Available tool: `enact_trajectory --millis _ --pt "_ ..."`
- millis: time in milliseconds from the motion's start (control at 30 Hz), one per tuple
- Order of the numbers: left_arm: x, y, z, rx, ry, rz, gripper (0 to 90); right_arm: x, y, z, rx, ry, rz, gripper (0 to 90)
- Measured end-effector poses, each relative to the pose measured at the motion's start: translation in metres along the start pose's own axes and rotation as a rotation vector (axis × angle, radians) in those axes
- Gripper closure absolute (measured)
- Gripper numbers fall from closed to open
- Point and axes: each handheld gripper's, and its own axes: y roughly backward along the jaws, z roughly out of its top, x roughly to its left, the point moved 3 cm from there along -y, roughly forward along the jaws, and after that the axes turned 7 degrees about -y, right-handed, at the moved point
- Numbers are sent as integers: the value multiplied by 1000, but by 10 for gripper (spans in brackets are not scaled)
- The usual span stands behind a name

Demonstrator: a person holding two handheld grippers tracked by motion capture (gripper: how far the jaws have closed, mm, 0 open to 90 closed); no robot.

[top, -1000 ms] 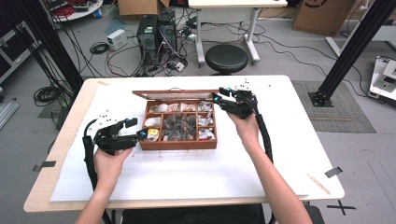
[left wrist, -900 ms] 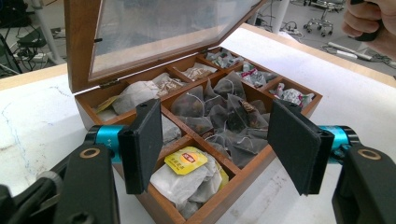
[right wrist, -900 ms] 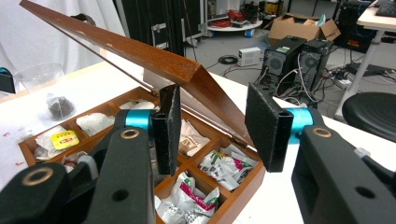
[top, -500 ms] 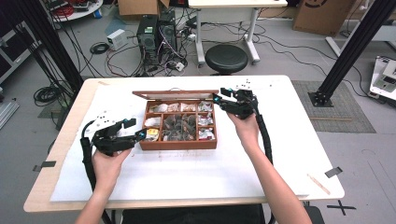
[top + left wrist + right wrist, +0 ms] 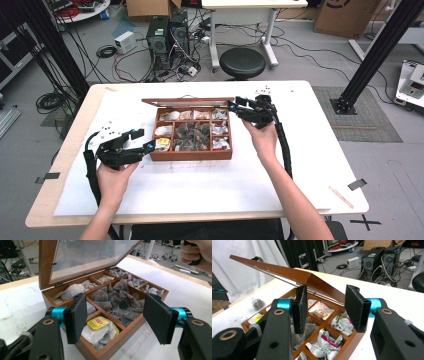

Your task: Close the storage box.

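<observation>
Nearest the person, at about eight o'clock on the white worktop (image 5: pixel 210 185), the left gripper (image 5: pixel 142 140) hovers with its fingers (image 5: pixel 76 317) spread wide and holding nothing, aimed at the left end of the brown wooden compartment box of tea bags (image 5: pixel 192 154). Directly in front of it, in the left gripper view, lies a paper bag with a yellow tag (image 5: pixel 97 323) in the near corner compartment.

The box sits at the worktop's centre, with dark mesh pyramid bags (image 5: pixel 190 134) in its middle compartments. At roughly one o'clock the right gripper (image 5: pixel 235 106) is at the box's far right corner; its jaws have just been closing a little, and they stand part open on either side of the free corner of the glass-paned wooden lid (image 5: pixel 307 278), without visibly pressing it.

The lid leans only partly raised on its hinges, so if the right fingers (image 5: pixel 299 310) slip off or let go, it could drop shut on the left gripper reaching in. A hard push at that corner could also slide or tip the whole box, since nothing braces it
</observation>
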Motion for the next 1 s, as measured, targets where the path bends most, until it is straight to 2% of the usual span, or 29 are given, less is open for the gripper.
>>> enact_trajectory --millis 333,533,800,1000 --pt "-2 4 -3 -3 1 -6 357 0 1 -3 15 -56 42 607" --pt "-2 3 -4 -3 -2 -10 357 0 1 -5 22 -56 56 629" --pt "-5 1 -3 -2 -12 -20 357 2 3 -8 42 -81 52 633" --pt "-6 0 -2 -3 -16 -25 357 3 4 -10 54 -82 46 635"
